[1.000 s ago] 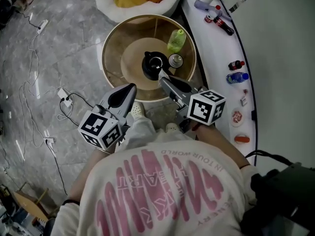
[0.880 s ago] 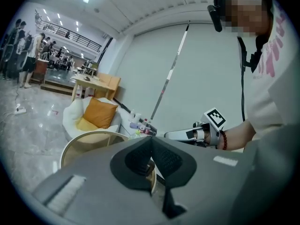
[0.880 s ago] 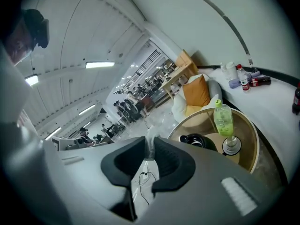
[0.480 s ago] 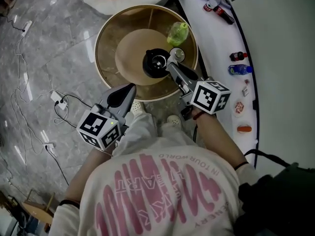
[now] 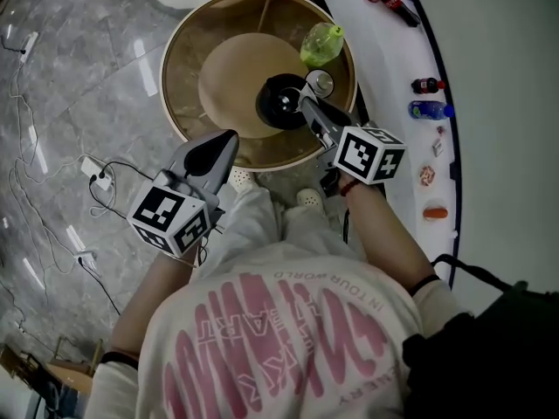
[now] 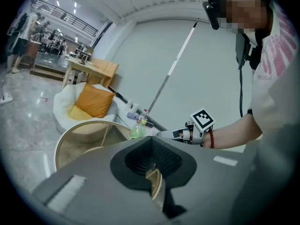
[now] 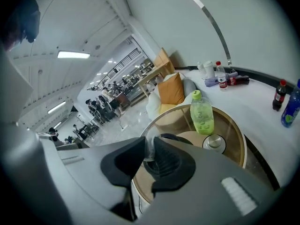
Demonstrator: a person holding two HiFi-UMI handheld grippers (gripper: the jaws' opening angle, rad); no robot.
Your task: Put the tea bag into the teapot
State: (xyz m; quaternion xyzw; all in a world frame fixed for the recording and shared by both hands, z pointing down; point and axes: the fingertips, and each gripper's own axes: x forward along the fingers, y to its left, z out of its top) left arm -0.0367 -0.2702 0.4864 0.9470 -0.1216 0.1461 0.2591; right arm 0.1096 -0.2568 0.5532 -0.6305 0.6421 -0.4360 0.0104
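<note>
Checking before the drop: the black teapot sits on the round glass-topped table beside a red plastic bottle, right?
Not red: the plastic bottle beside the black teapot on the round glass-topped table is green, as the right gripper view shows.

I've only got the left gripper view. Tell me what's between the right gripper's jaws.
Observer: A thin translucent piece, likely the tea bag, pinched by the right gripper.
Operator: Locate the teapot; my jaws block it.
Observer: The black teapot stands on the round table, mouth apparently open, at that gripper's tips in the head view.
Operator: Find the lid.
Observer: A round silver lid lies on the table beside the teapot, near the green bottle.
</note>
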